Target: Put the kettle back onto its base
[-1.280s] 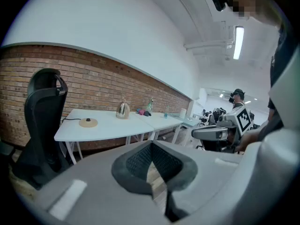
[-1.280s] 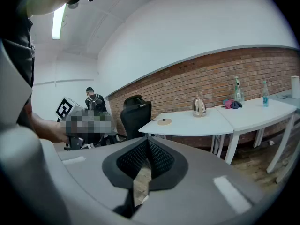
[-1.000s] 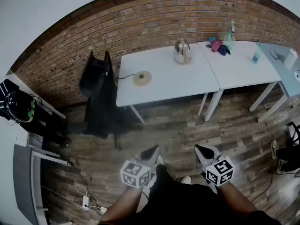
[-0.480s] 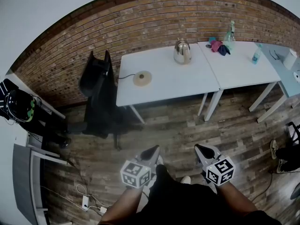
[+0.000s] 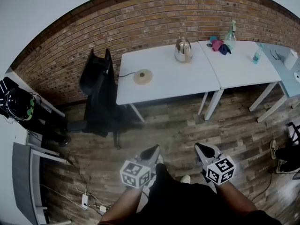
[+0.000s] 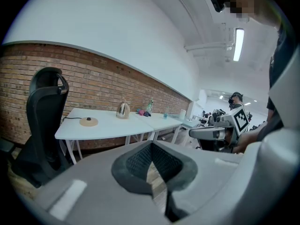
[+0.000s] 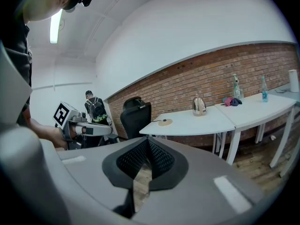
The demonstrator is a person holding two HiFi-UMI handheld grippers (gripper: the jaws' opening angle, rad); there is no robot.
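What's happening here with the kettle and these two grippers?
A person stands back from the white table, holding the left gripper and right gripper low, both shut and empty. The kettle sits on the table, apart from its round base. Nothing is being handled yet.

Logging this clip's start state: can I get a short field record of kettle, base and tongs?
kettle: upright on the table, off its base
base: bare, same table, left of kettle
left tongs: shut, empty, over the floor
right tongs: shut, empty, over the floor
task: not begun
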